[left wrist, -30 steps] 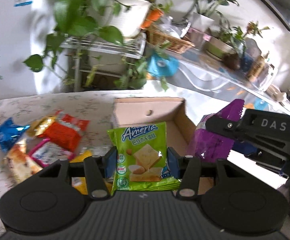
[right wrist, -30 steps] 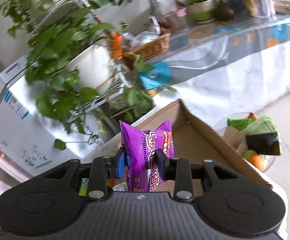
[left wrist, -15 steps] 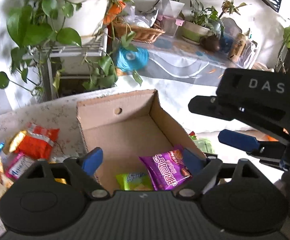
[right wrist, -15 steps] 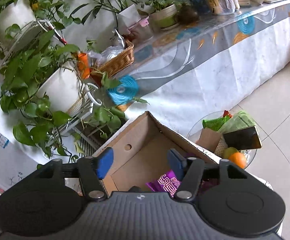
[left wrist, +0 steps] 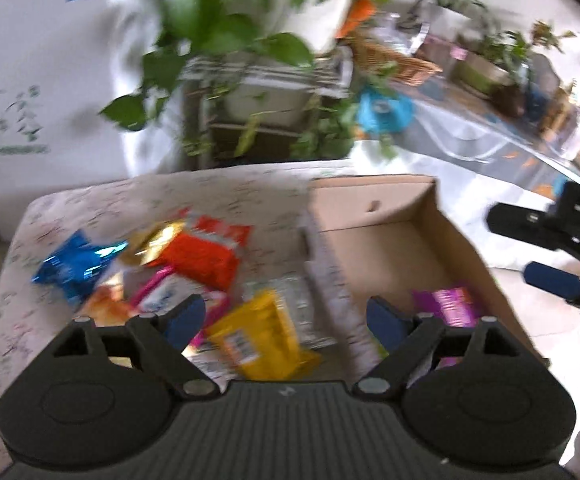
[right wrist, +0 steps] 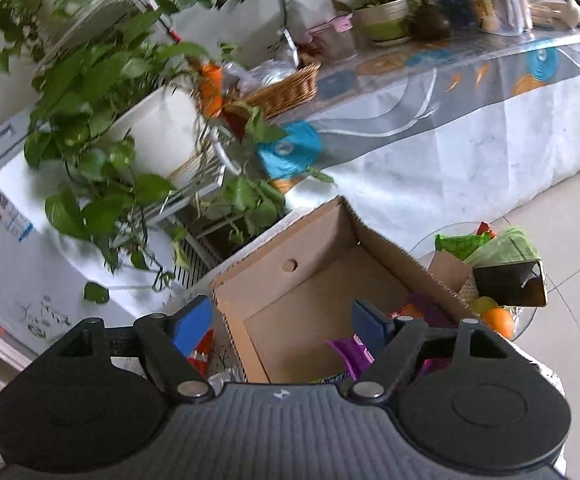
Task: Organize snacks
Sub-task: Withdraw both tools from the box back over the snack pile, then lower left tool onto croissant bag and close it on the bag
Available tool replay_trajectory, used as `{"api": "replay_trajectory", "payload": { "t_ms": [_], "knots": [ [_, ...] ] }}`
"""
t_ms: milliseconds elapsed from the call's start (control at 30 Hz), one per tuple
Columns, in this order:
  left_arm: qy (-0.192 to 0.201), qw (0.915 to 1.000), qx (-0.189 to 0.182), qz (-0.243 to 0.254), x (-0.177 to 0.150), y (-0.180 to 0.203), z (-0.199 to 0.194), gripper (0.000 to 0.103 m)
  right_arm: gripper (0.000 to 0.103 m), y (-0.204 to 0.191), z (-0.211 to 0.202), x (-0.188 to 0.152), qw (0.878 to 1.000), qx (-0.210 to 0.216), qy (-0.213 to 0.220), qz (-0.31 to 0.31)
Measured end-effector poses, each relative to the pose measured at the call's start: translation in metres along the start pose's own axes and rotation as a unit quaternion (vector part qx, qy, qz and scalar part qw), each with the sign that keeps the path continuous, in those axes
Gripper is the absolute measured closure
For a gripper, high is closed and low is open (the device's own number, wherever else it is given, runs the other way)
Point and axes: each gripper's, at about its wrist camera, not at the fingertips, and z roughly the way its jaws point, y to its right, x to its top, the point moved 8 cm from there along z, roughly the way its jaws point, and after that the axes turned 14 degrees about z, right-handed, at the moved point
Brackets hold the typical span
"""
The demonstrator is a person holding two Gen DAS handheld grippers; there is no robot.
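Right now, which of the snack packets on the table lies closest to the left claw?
The yellow packet, lying just ahead of the open left claw, beside the cardboard box. The blue packet and orange-red packet sit farther off.

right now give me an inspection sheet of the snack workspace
surface: floral-cloth table, partly bare
job's things: open brown cardboard box holds purple snack packet; blue foil packet, orange-red packet and yellow packet lie loose on the cloth left of the box
clutter: nothing seen
grippers: left claw open, empty, over loose packets; right claw open, empty, jaws just opening, over box
cables: nothing seen
surroundings: white-potted leafy plant, wicker basket
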Motion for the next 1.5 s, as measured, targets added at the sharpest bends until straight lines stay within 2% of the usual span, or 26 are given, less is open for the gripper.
{"api": "replay_trajectory", "payload": {
  "t_ms": [233, 433, 500, 633, 867, 1000, 1100, 1267, 1433, 1500],
  "knots": [
    [-0.026, 0.9991, 0.015, -0.031, -0.029, -0.052, -0.001, 0.016, 0.016, -0.011, 0.008, -0.010, 0.999, -0.015, -0.004, -0.036],
    [-0.038, 0.9967, 0.043, -0.057, -0.049, -0.097, 0.000, 0.016, 0.011, -0.019, 0.013, -0.016, 0.998, -0.021, -0.005, -0.058],
    [-0.044, 0.9953, 0.048, -0.073, -0.054, -0.111, 0.001, 0.016, 0.008, -0.024, 0.014, -0.019, 0.998, -0.017, -0.005, -0.068],
    [-0.045, 0.9935, 0.050, -0.092, -0.061, -0.130, 0.005, 0.016, 0.008, -0.036, 0.016, -0.026, 0.996, 0.005, -0.013, -0.086],
    [-0.057, 0.9873, 0.033, -0.144, -0.072, -0.137, 0.032, 0.016, 0.008, -0.063, 0.021, -0.050, 0.990, 0.078, -0.047, -0.110],
    [-0.058, 0.9821, 0.017, -0.179, -0.070, -0.135, 0.047, 0.016, 0.011, -0.076, 0.025, -0.069, 0.983, 0.096, -0.063, -0.142],
    [-0.050, 0.9796, 0.014, -0.194, -0.068, -0.136, 0.057, 0.016, 0.012, -0.083, 0.031, -0.086, 0.976, 0.096, -0.073, -0.184],
    [-0.071, 0.9745, 0.013, -0.212, -0.083, -0.135, 0.073, 0.014, 0.020, -0.083, 0.043, -0.117, 0.962, 0.075, -0.094, -0.245],
    [-0.075, 0.9771, 0.039, -0.195, -0.089, -0.142, 0.069, 0.013, 0.026, -0.078, 0.056, -0.133, 0.955, 0.052, -0.104, -0.271],
    [-0.083, 0.9768, 0.044, -0.193, -0.092, -0.147, 0.066, 0.019, 0.028, -0.076, 0.062, -0.137, 0.954, 0.046, -0.107, -0.275]
  ]
}}
